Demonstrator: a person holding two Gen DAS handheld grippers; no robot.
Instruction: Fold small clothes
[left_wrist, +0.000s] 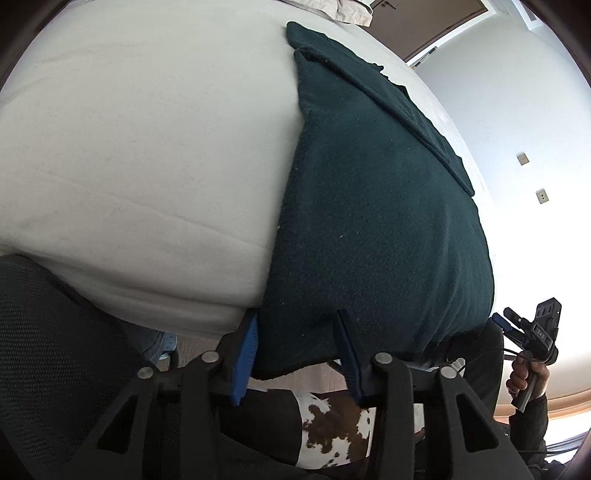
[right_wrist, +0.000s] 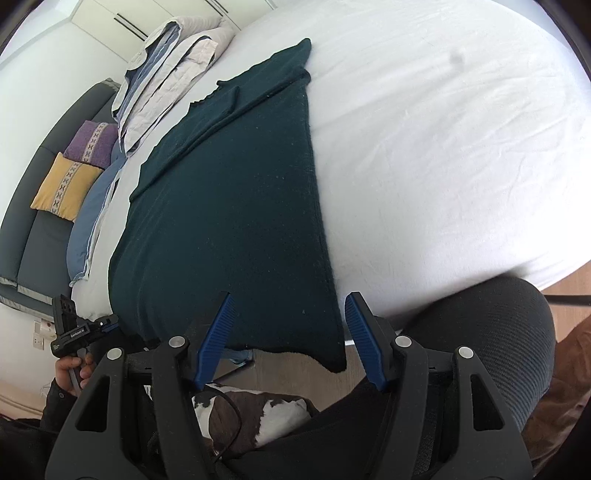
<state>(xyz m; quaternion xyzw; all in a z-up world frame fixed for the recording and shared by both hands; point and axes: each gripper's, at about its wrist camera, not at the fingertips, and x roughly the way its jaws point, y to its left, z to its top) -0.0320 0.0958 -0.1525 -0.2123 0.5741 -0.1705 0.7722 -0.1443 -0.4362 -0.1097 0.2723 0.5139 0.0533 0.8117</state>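
Observation:
A dark green knitted garment (left_wrist: 369, 221) (right_wrist: 229, 206) lies flat on the white bed (left_wrist: 129, 147) (right_wrist: 424, 147), and its hem hangs over the near edge. In the left wrist view my left gripper (left_wrist: 296, 316) straddles the hem's left corner, with the cloth between its blue fingers (left_wrist: 244, 347); the pads do not pinch it. In the right wrist view my right gripper (right_wrist: 291, 295) stands open around the hem's right corner. Each gripper also shows in the other view, held by a hand: the right gripper (left_wrist: 524, 326), the left gripper (right_wrist: 86, 328).
Folded bedding (right_wrist: 166, 77) lies at the bed's far side. Beyond it is a dark sofa (right_wrist: 40, 236) with a purple cushion (right_wrist: 92, 142) and a yellow cushion (right_wrist: 66, 186). A black mesh chair (right_wrist: 498, 332) stands at the near bed edge. A brown-and-white patterned cloth (left_wrist: 332, 432) is below the grippers.

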